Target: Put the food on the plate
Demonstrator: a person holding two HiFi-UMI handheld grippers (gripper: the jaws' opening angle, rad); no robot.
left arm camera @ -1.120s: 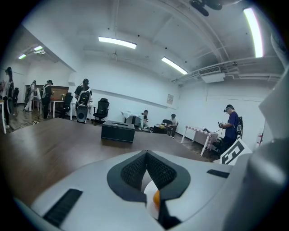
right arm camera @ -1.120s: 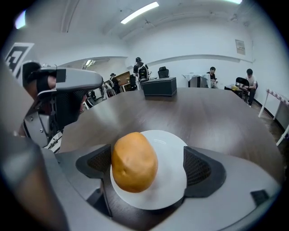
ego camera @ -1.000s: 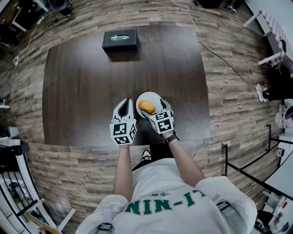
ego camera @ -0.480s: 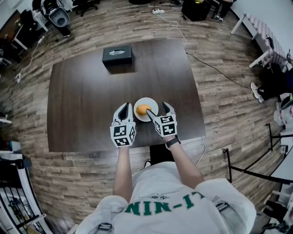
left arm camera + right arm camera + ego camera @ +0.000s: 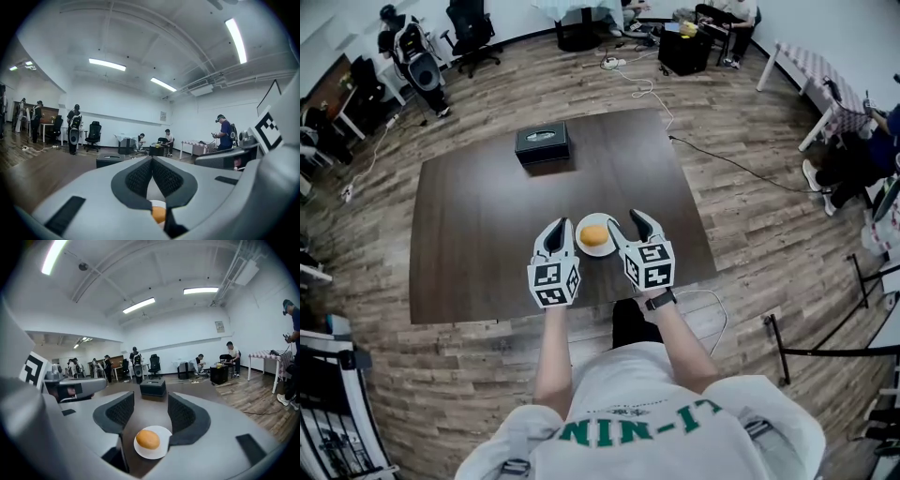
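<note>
An orange bun (image 5: pixel 594 235) lies on a small white plate (image 5: pixel 595 217) near the front edge of the dark table (image 5: pixel 487 216). My left gripper (image 5: pixel 554 232) hangs just left of the plate, its jaws shut with nothing in them. The right gripper (image 5: pixel 626 223) is just right of the plate. Its jaws are partly apart and closing, and nothing is between them. In the right gripper view the bun (image 5: pixel 148 439) and plate (image 5: pixel 159 454) show below the gripper (image 5: pixel 150 411), apart from it. The left gripper view shows the shut gripper (image 5: pixel 151 164) with the bun (image 5: pixel 158 215) under it.
A black box (image 5: pixel 542 142) stands at the far side of the table. The wood floor has cables (image 5: pixel 741 164) on it to the right. Office chairs (image 5: pixel 473 28), other tables and people stand farther off in the room.
The right gripper has drawn back off the plate and its jaws have narrowed. The bun stays on the plate. The head view has lifted, taking in more of the room.
</note>
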